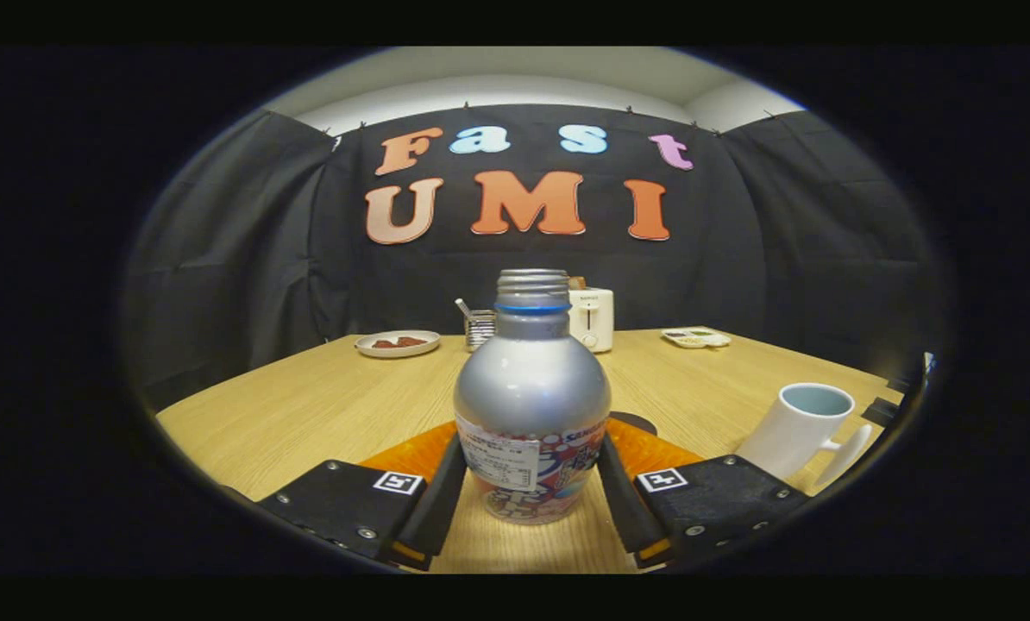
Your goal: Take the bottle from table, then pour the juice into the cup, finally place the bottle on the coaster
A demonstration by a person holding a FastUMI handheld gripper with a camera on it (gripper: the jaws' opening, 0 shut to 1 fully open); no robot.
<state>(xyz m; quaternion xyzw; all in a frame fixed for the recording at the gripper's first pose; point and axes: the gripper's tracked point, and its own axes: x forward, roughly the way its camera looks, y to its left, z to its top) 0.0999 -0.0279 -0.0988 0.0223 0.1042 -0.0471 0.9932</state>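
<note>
The gripper (532, 492) holds the bottle (532, 405) tight, one finger pressing each side. The bottle stands upright, with no cap. The orange coaster (411, 453) lies just behind it on the table (308, 405). The cup (804, 427) sits off to the right. A quick tip could spill juice before reaching the cup.

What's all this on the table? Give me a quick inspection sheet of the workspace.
Surface: wooden table, looks clean.
Job's things: silver bottle upright, uncapped, between the fingers; white cup beside it; orange coaster just behind the bottle.
Clutter: plate, utensil holder, toaster, small tray at the far edge.
Grippers: gripper shut on the bottle's lower body.
Cables: nothing seen.
Surroundings: black cloth wall.
</note>
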